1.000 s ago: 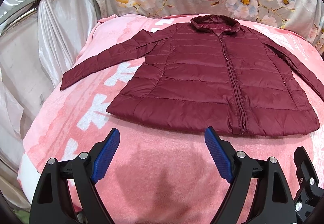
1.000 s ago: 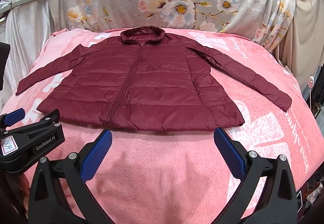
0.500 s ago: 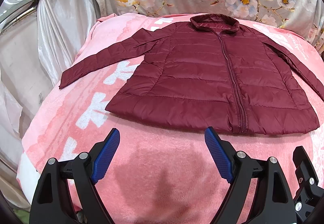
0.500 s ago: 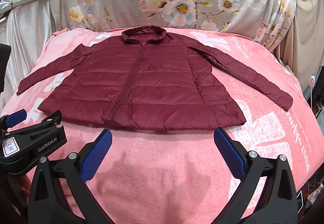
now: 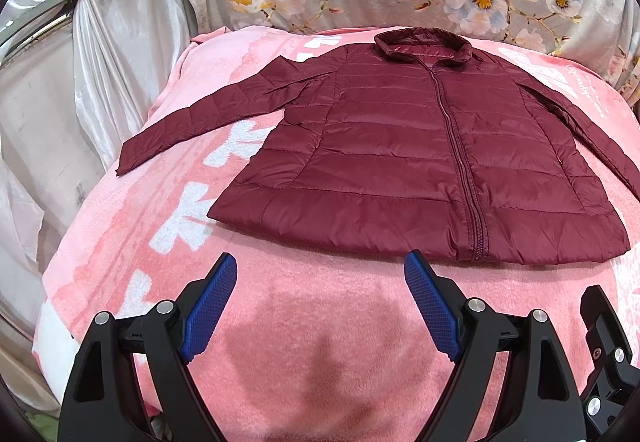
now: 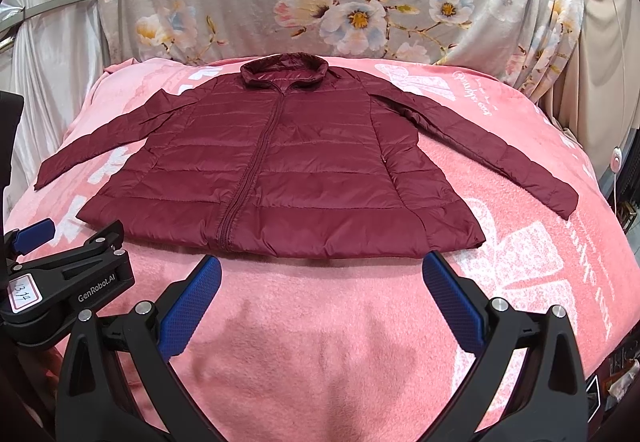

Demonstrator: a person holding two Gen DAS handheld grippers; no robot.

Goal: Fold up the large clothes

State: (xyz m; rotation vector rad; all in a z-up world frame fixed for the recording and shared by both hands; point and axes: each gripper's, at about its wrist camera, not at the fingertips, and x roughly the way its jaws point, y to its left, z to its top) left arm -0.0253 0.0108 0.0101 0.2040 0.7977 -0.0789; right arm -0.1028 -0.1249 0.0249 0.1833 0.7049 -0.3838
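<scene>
Both grippers edged closer; jacket [image 5: 432, 162] collar points away, hem nearest

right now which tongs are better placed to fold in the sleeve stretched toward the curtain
Left tongs: open, nearer that sleeve. Right tongs sit toward the jacket's other side.

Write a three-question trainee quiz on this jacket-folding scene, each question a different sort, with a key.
1. True or false: the maroon jacket is zipped shut and lies flat with both sleeves spread out.
2. Multiple choice: what does the jacket lie on? A) a bare wooden table B) a pink blanket C) a tiled floor
3. Fill in: the left gripper and the right gripper both stand ____, short of the hem, holding nothing.

Key: 1 true; 2 B; 3 open
</scene>
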